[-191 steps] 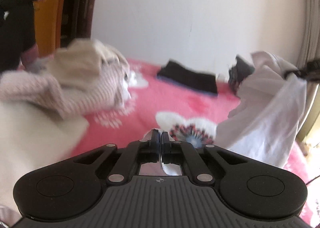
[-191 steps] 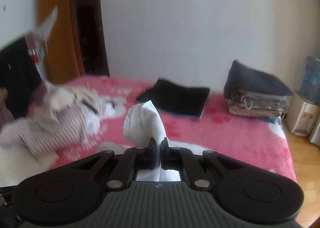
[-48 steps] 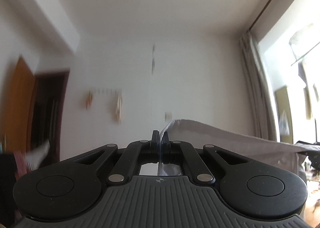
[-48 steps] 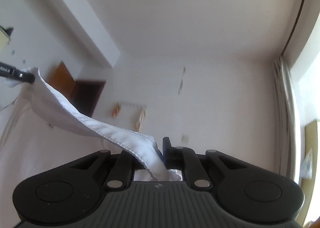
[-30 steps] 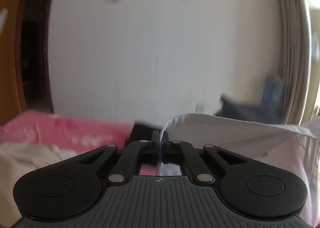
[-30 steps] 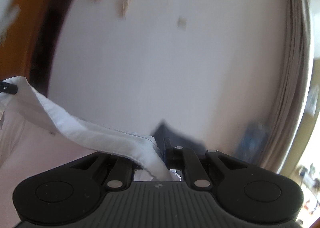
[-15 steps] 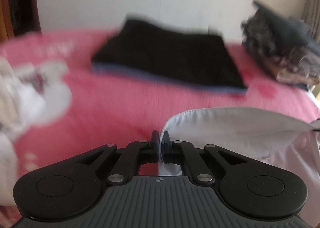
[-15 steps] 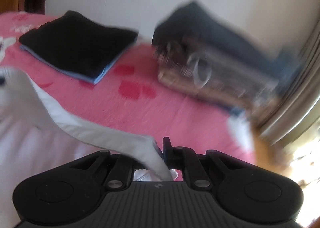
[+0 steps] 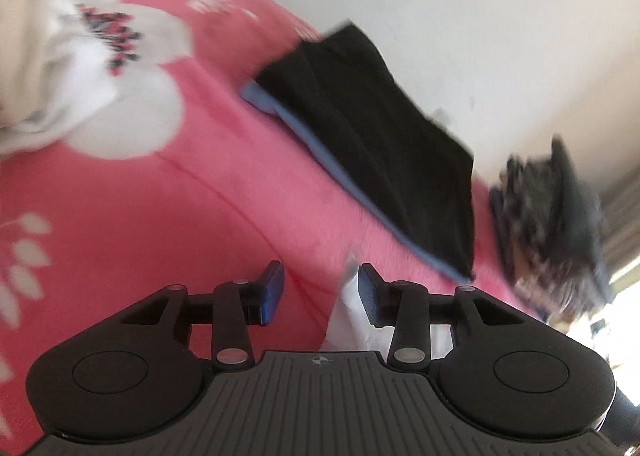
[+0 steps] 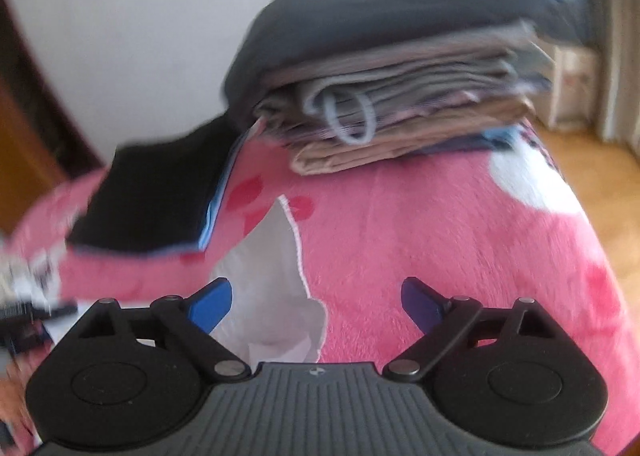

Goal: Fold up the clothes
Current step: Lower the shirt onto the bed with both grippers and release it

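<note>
Half a second ago both hand-held grippers were pinched shut on the white cotton shirt's edge above the pink floral fleece blanket on the bed; now both have let go and their jaws are opening. The left hand-held gripper (image 9: 318,290) has its blue pads apart, and a crumpled corner of the white cotton shirt (image 9: 352,320) stands in the gap, lying against the right-side pad, while the left-side pad is clear of it. The right hand-held gripper (image 10: 316,302) is spread much wider; the shirt's stitched hem (image 10: 276,276) lies flat on the pink floral fleece blanket (image 10: 440,236) between its fingers, nearer the left-side one, with neither pad pressing on it. The views have also tipped down since then, so the blanket fills more of each picture. Taking the blanket as the landmark: a flat folded black garment with a blue edge (image 10: 156,196) lies toward its far side by the white wall, beyond the shirt, and a stack of folded grey, beige and dark clothes (image 10: 400,96) sits at its far right corner, just beside the black garment. A heap of unfolded pale clothes (image 9: 36,36) lies on the blanket's left part, blurred.
</note>
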Tool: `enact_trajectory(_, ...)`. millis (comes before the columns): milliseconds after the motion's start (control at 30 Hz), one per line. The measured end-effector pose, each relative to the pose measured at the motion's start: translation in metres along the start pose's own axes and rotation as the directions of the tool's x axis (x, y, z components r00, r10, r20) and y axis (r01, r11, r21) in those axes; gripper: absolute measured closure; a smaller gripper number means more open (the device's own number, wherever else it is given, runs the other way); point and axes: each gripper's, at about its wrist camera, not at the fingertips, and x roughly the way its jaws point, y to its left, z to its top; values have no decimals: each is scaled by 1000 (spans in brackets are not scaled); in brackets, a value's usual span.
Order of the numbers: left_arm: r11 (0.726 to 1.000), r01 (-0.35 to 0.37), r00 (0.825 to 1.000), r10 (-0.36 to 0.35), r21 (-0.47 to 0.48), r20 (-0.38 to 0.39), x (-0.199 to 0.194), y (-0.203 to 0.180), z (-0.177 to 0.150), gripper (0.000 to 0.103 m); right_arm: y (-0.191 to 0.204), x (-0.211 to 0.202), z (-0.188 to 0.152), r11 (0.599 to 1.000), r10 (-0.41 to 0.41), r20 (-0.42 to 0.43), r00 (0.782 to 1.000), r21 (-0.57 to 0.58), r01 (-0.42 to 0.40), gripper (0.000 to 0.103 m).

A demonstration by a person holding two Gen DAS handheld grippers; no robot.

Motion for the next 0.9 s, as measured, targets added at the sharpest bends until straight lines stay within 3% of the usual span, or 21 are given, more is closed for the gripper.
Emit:
enact_trajectory(167,995,63,997,-60,-79,43,-43,12,5,58,-15,-24,-14,985,78,52,996,150,-85,9)
enact_trajectory(367,995,81,993,-75,-62,89,-105,1,8,56,-20,-68,-23,955,145,77,986,250,-160,9)
enact_trajectory(533,994,112,987,-110,-9,115,-184,-16,-7,56,-10,-113,-23,931,220,122,968,268,-246,9)
enact_trajectory(700,991,97,987,-107,88,121,-287,-34,-40,54,9,-184,-30,903,316,181,931,242,-354,9)
enact_trajectory(800,979,30,997,-44,202,69,-344,-46,-75,52,15,-232,-42,899,351,188,917,207,-387,9)
enact_trajectory(900,961,-10,1000,15,278,-16,-376,-43,-121,51,16,-270,-61,908,364,146,920,165,-385,9)
